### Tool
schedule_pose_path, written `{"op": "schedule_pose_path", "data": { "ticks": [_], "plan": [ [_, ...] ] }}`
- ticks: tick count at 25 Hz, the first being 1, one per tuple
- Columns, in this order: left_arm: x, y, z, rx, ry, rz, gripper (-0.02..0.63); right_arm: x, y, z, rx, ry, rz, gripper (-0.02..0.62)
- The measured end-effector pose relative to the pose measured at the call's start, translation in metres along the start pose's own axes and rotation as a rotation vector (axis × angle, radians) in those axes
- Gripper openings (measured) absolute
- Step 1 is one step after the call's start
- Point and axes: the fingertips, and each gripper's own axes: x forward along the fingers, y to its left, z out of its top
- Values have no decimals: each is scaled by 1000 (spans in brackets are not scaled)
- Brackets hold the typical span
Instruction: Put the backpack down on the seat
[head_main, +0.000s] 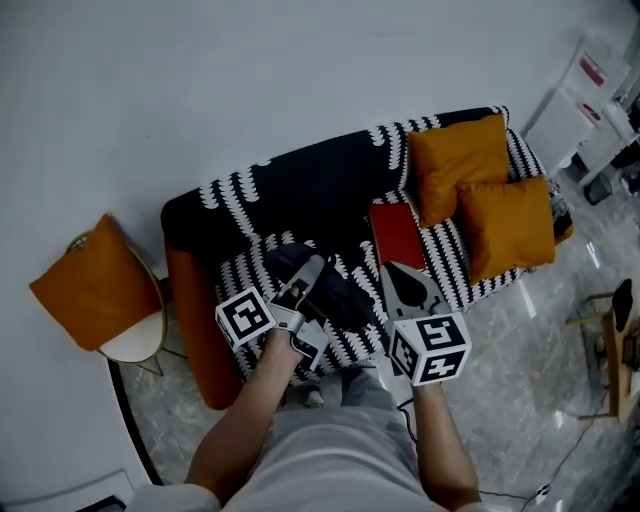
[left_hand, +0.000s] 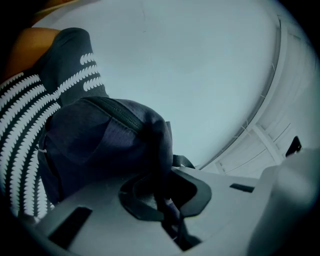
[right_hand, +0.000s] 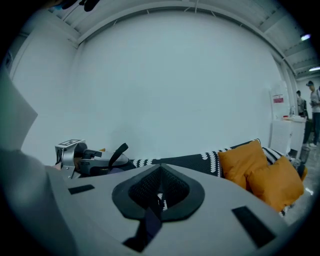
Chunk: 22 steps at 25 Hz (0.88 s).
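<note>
The dark navy backpack (head_main: 338, 292) hangs between both grippers just above the left part of the sofa seat (head_main: 247, 271), which has a black and white patterned cover. My left gripper (head_main: 312, 268) is shut on a fold of the bag's fabric; in the left gripper view the backpack (left_hand: 100, 145) fills the space past the closed left gripper (left_hand: 161, 196). My right gripper (head_main: 401, 280) is shut too, and the right gripper view shows a thin dark strap (right_hand: 150, 225) pinched in the right gripper (right_hand: 159, 198). The left gripper (right_hand: 82, 159) shows at that view's left.
Two orange cushions (head_main: 460, 160) (head_main: 507, 226) and a flat red thing (head_main: 397, 234) lie on the sofa's right half. A round side chair with an orange cushion (head_main: 95, 285) stands to the left. White cabinets (head_main: 580, 95) and a wooden stool (head_main: 610, 340) are at the right.
</note>
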Motion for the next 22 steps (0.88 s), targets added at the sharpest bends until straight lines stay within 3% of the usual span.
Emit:
{"op": "schedule_pose_path", "data": {
  "ticks": [22],
  "plan": [
    [112,100,57,-19,-283,257,12,139,-119,2,17,103,259,0]
  ]
}}
